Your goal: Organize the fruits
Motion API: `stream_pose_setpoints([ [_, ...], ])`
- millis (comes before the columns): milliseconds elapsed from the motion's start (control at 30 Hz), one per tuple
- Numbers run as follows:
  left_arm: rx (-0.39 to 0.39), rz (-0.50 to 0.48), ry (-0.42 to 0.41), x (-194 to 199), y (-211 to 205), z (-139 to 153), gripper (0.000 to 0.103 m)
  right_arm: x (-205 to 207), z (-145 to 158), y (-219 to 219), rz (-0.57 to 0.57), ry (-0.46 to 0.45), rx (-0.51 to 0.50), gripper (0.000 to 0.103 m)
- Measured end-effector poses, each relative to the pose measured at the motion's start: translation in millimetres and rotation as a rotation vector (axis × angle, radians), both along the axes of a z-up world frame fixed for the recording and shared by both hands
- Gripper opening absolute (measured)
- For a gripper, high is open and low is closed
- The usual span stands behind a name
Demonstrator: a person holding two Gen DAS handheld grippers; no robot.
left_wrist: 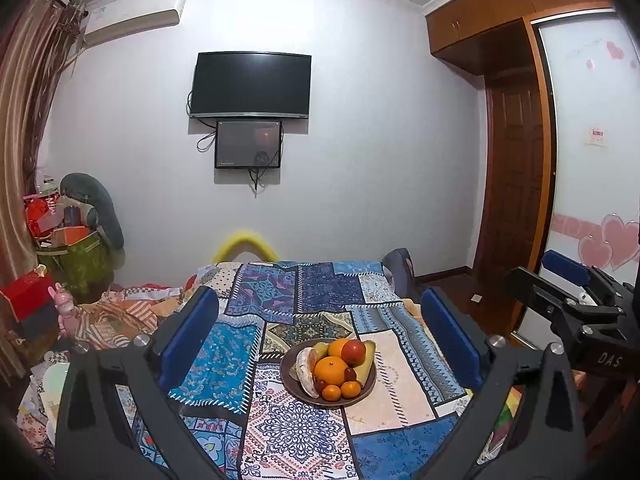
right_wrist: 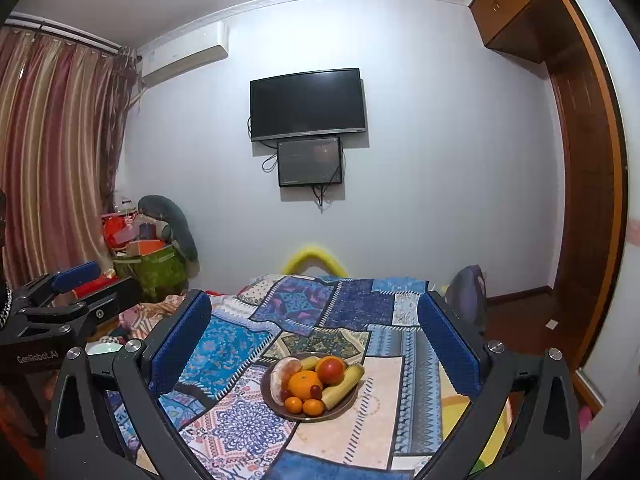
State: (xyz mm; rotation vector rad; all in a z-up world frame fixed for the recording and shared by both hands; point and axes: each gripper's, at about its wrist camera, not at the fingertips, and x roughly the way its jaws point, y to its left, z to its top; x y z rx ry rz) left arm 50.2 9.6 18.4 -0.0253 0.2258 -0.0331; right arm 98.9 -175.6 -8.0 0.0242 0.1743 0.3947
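A dark brown plate (left_wrist: 289,385) (right_wrist: 267,397) of fruit sits on the patchwork cloth. It holds a large orange (left_wrist: 330,369) (right_wrist: 305,385), a red apple (left_wrist: 353,352) (right_wrist: 330,370), bananas (left_wrist: 367,360) (right_wrist: 343,383), small tangerines (left_wrist: 341,391) (right_wrist: 305,405), grapes and a peeled citrus piece (left_wrist: 305,368) (right_wrist: 281,379). My left gripper (left_wrist: 320,336) is open and empty, held above and in front of the plate. My right gripper (right_wrist: 316,344) is open and empty too, the plate framed between its blue pads.
The patchwork cloth (left_wrist: 280,304) (right_wrist: 344,308) covers the table. Cluttered boxes and bags (left_wrist: 68,248) (right_wrist: 144,248) stand at the left by the curtain. A wardrobe (left_wrist: 516,184) is at the right. Each gripper shows in the other's view, the right gripper (left_wrist: 576,300) and the left gripper (right_wrist: 68,296).
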Motion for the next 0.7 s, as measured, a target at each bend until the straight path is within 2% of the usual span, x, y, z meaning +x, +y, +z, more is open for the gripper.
stream_pose_setpoints([
  [700,-0.002,-0.014,0.011,2.2,-4.3,-0.4,0.103,-4.4,3.9,-4.1,-0.004,-0.016,0.011,0.103],
])
